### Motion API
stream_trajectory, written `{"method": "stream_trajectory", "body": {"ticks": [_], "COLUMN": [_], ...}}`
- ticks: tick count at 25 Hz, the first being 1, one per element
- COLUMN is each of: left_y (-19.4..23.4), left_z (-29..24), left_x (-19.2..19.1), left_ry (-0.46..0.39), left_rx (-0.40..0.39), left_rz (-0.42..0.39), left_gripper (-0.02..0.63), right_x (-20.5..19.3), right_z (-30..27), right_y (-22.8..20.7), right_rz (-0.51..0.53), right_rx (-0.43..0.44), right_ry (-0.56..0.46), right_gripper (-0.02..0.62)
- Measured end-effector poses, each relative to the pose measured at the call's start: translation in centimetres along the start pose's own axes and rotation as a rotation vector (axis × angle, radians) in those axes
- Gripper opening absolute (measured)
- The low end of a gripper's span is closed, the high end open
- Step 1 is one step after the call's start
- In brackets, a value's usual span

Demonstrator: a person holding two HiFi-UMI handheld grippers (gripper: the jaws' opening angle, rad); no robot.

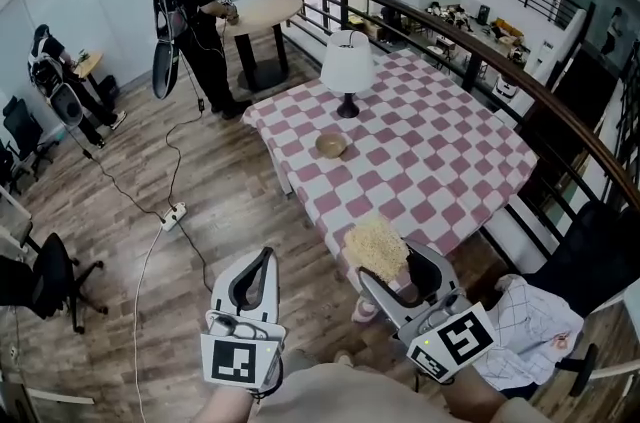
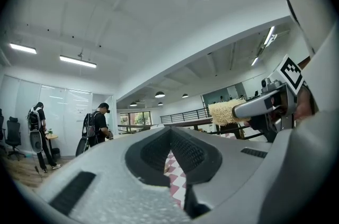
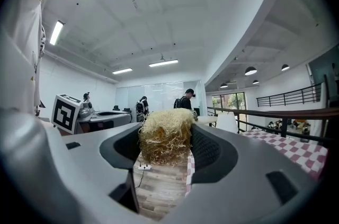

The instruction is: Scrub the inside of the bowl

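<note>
Head view: caught the right tool (image 1: pixel 390 263) clamped on a straw-coloured scrubber (image 1: pixel 375 246), with the wad bulging out past the jaw tips, over the near edge of the pink-and-white checked tabletop (image 1: pixel 440 161). Found the left tool (image 1: pixel 264 261) to the left of it, jaws pressed together on nothing, above the wooden floor (image 1: pixel 230 201) and short of the tabletop. Spotted the bowl (image 1: pixel 331 145) well ahead of both tools, upright on the tabletop. Lay roughly in line with the gap between them and well apart from the scrubber, just beside the foot of a white lamp (image 1: pixel 347 71). Bore this out in the right gripper view: scrubber pinched between both pads. Showed the same in the left gripper view: jaws met at the tips, nothing gripped.
</note>
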State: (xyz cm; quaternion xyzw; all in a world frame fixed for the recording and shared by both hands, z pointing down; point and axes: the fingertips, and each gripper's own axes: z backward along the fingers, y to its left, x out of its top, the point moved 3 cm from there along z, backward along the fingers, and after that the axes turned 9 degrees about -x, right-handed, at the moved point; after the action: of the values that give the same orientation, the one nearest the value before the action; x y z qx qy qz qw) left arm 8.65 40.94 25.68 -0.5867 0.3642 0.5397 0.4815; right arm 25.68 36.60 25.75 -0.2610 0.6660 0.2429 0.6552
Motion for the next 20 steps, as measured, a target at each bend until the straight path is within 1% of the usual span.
{"method": "stream_trajectory", "body": {"ticks": [3,6,8,13,20], "left_y": [-0.6,-1.3,-1.5,-1.5,0.5], "left_z": [-0.2,0.1,-0.1,-1.2,-4.5], "left_x": [-0.3,-1.4,-2.0,-2.2,-3.6], "left_ry": [0.012,0.047,0.055,0.024,0.019], "left_rx": [-0.002,-0.007,-0.012,-0.043,-0.089], "left_rz": [-0.001,0.013,0.018,0.028,-0.013], "left_gripper": [0.014,0.014,0.014,0.014,0.014], "right_x": [-0.5,-1.3,-1.5,-2.3,-4.0], "right_z": [-0.1,-0.2,-0.4,-1.9,-5.4], "right_y": [-0.4,-0.5,-0.7,-1.2,-2.4], "right_rz": [-0.007,-0.019,-0.023,-0.006,0.003], "right_rx": [-0.005,-0.004,0.005,0.017,-0.006], "right_ry": [0.014,0.033,0.031,0.03,0.059], "right_gripper": [0.258,0.258,0.258,0.258,0.258]}}
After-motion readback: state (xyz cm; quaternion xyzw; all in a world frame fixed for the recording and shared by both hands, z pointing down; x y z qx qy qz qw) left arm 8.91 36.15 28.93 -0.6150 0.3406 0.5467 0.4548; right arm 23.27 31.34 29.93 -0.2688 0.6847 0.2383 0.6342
